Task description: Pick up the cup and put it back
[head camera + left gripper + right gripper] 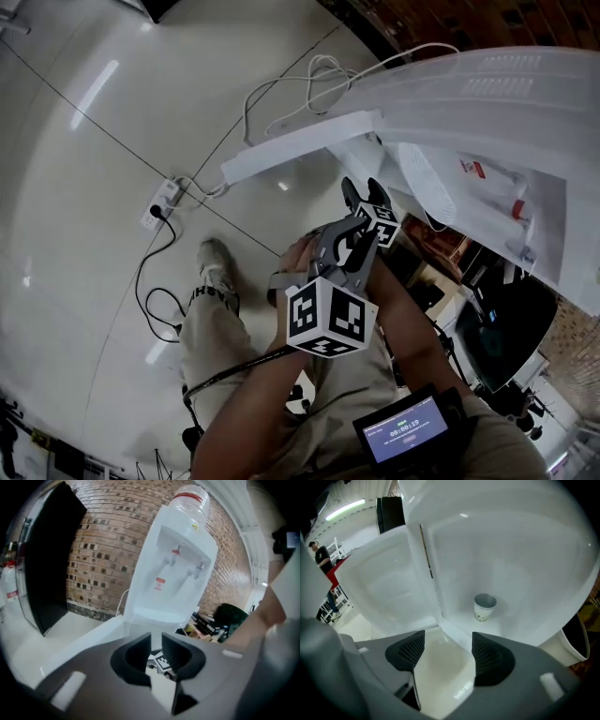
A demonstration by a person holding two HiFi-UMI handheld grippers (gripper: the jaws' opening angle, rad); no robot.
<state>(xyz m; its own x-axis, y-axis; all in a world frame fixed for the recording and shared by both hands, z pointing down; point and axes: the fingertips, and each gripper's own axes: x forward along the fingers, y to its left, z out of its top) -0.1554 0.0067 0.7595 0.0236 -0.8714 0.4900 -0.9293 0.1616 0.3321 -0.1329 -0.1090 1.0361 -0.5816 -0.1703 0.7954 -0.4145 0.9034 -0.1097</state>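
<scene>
A small white paper cup (pixel 484 607) with a green print stands upright on the floor of a white compartment (pixel 511 564), whose door (pixel 379 588) hangs open to the left. My right gripper (pixel 447 641) is open and empty, with the cup ahead of it and well beyond its tips. In the head view the right gripper (pixel 363 190) points at the white water dispenser (pixel 487 122), and the left gripper (pixel 349 246) sits just behind it. My left gripper (pixel 156 644) faces the dispenser (pixel 176 564); its jaws stand a narrow slit apart with nothing between them. The cup is hidden in the head view.
The dispenser's open white door (pixel 300 145) juts out over the glossy floor. A power strip (pixel 164 202) and loose cables lie on the floor to the left. A dark bin (pixel 511 328) and clutter stand to the right. A black panel (pixel 47 559) leans on the brick wall.
</scene>
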